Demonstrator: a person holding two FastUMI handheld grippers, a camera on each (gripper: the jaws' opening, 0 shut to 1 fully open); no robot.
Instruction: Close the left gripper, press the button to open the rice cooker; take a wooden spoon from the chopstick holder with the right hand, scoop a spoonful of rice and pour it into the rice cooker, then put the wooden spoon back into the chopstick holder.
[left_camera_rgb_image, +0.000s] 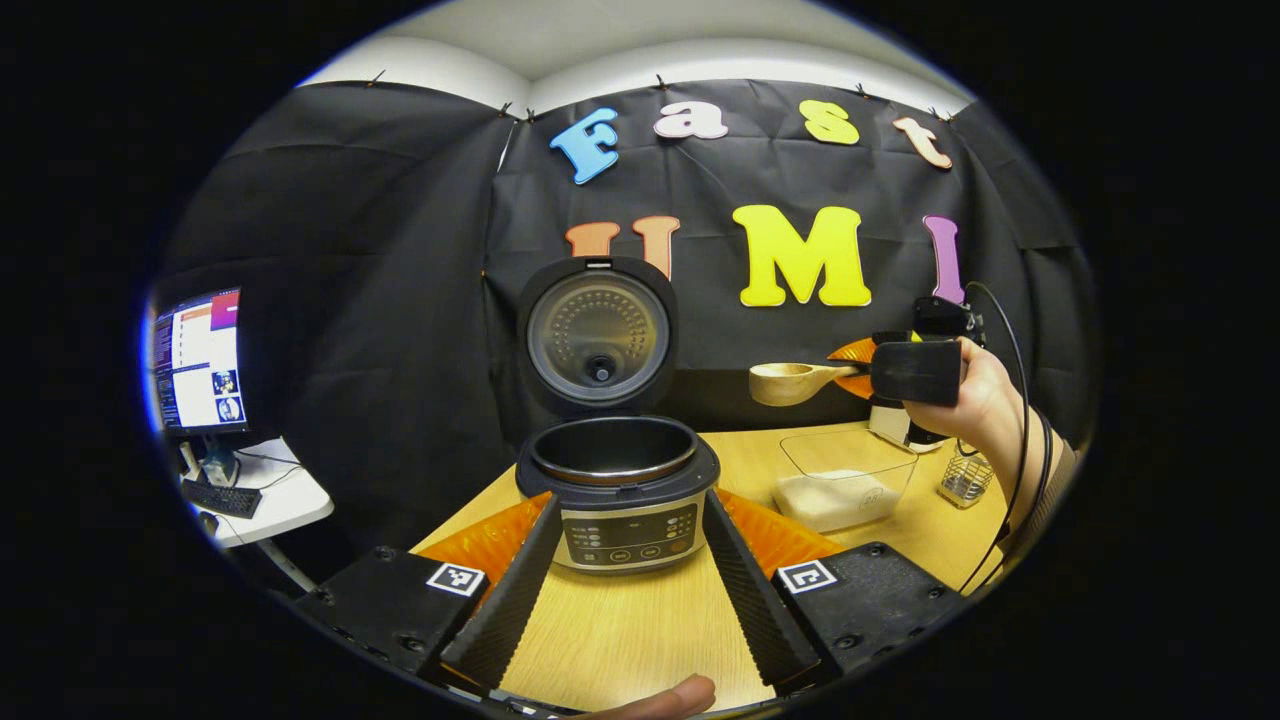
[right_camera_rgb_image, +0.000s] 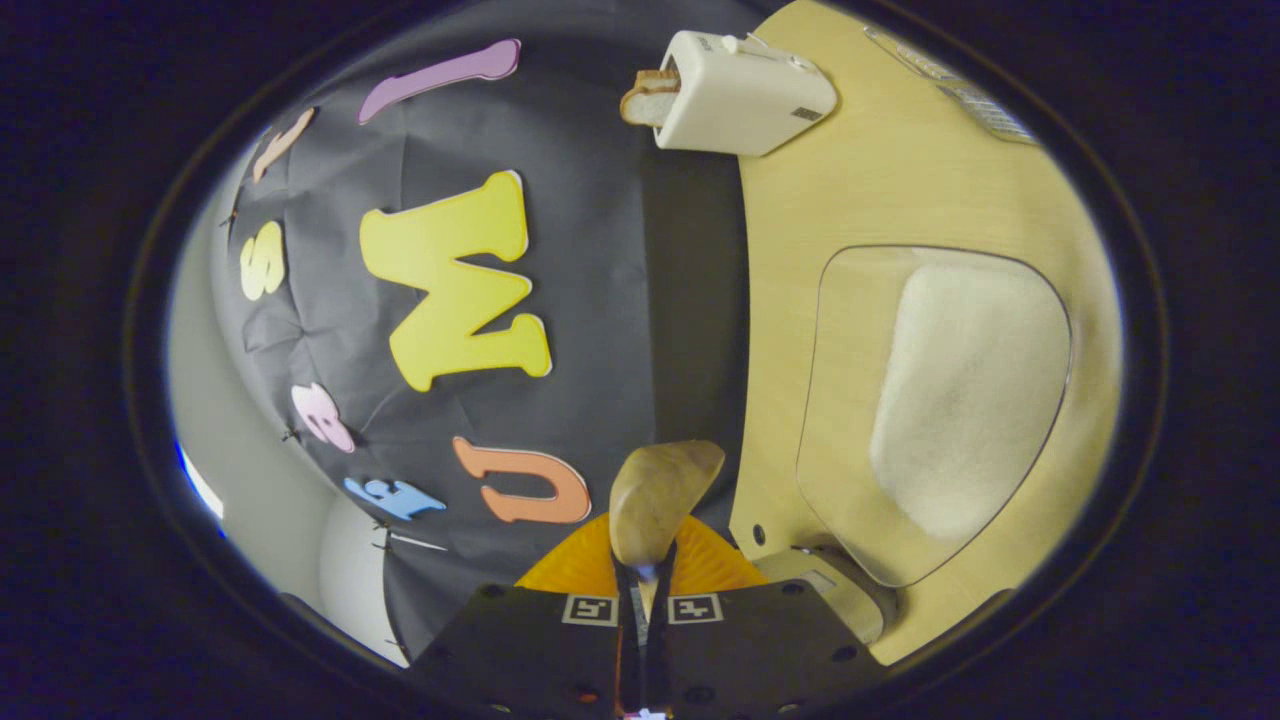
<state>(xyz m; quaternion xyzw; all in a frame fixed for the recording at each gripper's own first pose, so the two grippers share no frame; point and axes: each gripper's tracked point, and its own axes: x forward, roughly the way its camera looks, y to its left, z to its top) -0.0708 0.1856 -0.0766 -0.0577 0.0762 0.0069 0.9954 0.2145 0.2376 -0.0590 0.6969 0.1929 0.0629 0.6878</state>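
- Two hand-held grippers matter here: the right hand-held gripper (left_camera_rgb_image: 868, 368) is clamped on the handle of the wooden spoon (left_camera_rgb_image: 795, 382), held in the air above the clear rice container (left_camera_rgb_image: 845, 480); the left hand-held gripper (left_camera_rgb_image: 628, 590) has its fingers spread apart, one on each side of the rice cooker (left_camera_rgb_image: 618, 490) on the desk (left_camera_rgb_image: 630, 640).
- Rice cooker lid (left_camera_rgb_image: 598, 330) stands open and the inner pot looks empty, so the scoop has probably not been delivered yet; the spoon bowl looks empty too.
- Risk one: the grip sits near the handle's end, so a loaded spoon could pivot between the fingers and tip rice onto the desk.
- Risk two: in the right gripper view the spoon (right_camera_rgb_image: 660, 495) sits rolled sideways relative to the rice (right_camera_rgb_image: 970, 390); scooping without levelling would likely spill.
- Risk three: the container is light-looking and could slide if the spoon pushes its wall.
- Risk four: the wire chopstick holder (left_camera_rgb_image: 965, 478) stands close beside the container; a wide swing of the hand (left_camera_rgb_image: 985, 405) could knock it.
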